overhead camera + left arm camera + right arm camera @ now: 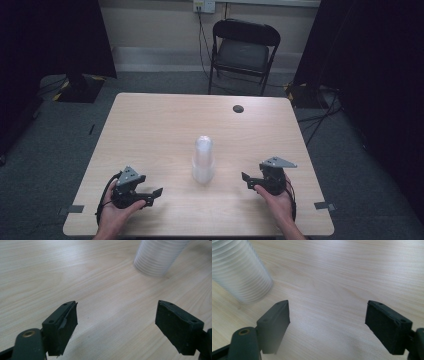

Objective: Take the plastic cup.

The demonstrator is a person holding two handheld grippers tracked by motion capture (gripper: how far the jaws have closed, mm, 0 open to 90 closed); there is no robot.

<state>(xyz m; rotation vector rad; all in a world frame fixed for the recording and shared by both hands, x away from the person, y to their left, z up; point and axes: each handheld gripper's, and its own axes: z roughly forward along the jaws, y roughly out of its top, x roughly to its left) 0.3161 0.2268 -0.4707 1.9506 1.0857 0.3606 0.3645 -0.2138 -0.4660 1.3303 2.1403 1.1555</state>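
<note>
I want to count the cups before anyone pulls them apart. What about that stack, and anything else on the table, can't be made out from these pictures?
- Stack of clear cups: high view, too small and blurred to count.
- Its top: cut off by the upper edge in the left gripper view and the right gripper view; the rims blur together.
- Small dark round thing on the table: too small to identify.

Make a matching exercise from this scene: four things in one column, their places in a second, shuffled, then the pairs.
Things:
1. stack of clear plastic cups
2. left gripper
3. folding chair
4. round dark cap

Places:
A. on the floor beyond the table
B. upright at the table's middle
C. near the table's far edge
D. near edge, left of the cups

Pairs: 1-B, 2-D, 3-A, 4-C
</note>
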